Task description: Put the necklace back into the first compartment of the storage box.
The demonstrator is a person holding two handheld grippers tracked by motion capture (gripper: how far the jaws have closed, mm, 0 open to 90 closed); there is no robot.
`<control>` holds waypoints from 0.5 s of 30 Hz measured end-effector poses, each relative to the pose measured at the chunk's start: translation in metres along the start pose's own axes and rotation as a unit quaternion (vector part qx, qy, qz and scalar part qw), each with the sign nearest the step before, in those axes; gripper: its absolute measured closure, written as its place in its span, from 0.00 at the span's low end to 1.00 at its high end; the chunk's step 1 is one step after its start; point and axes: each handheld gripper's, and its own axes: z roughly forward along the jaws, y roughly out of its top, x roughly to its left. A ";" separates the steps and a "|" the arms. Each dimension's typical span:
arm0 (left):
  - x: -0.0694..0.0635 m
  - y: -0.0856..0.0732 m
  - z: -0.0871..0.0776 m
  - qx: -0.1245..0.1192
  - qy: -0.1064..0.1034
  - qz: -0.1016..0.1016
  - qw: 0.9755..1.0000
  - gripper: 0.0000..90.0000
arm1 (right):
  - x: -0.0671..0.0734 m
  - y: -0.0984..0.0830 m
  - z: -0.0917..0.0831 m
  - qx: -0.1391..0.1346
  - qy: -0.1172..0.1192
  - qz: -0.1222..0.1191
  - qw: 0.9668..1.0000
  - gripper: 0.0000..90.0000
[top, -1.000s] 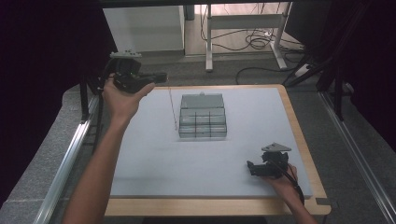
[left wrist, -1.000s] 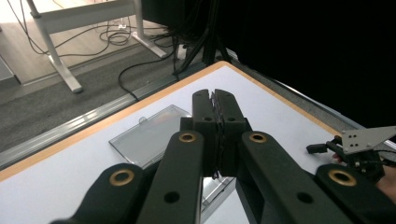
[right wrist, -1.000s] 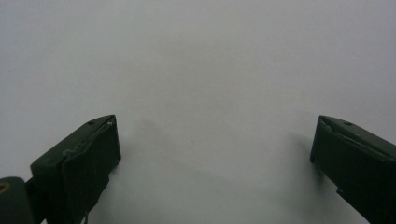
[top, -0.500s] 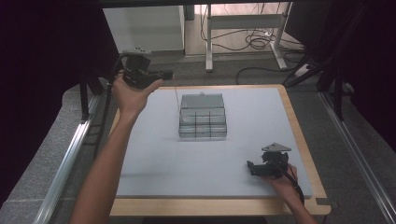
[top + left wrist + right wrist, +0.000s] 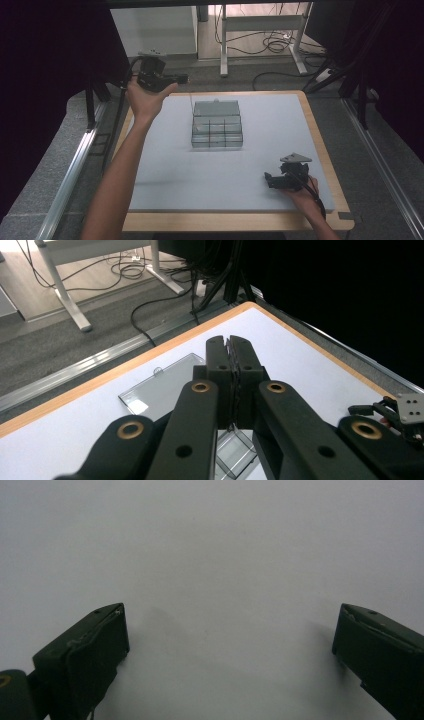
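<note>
A clear plastic compartment box [image 5: 217, 131] stands in the middle of the white mat [image 5: 165, 165], its lid [image 5: 216, 107] open toward the far side. My left gripper [image 5: 184, 78] hovers above the table's far left corner, left of the box, jaws shut with nothing between them. In the left gripper view the shut jaws [image 5: 231, 347] point over the box's lid [image 5: 160, 385]. My right gripper [image 5: 269, 180] rests on the mat near the front right, jaws open. In the right gripper view its jaws [image 5: 230, 650] stand wide apart over bare mat.
The mat lies on a table with a wooden rim [image 5: 320, 130]. A metal rail [image 5: 75, 165] runs along the left side. Beyond the far edge are desk legs [image 5: 224, 45] and cables [image 5: 275, 45] on the floor. The other gripper [image 5: 395, 412] is seen at the right edge of the left gripper view.
My left hand has moved right and a little away from me, closer to the far edge near the box. The right gripper has stayed where it was.
</note>
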 end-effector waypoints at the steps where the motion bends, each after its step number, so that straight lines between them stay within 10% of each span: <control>1: 0.000 0.000 0.001 0.001 0.000 0.000 1.000 0.99 | 0.000 0.000 0.000 0.000 0.000 0.000 1.000 0.01; 15: 0.008 0.001 0.024 0.008 0.004 0.001 1.000 0.99 | 0.000 0.000 0.000 0.000 -0.001 -0.001 1.000 0.01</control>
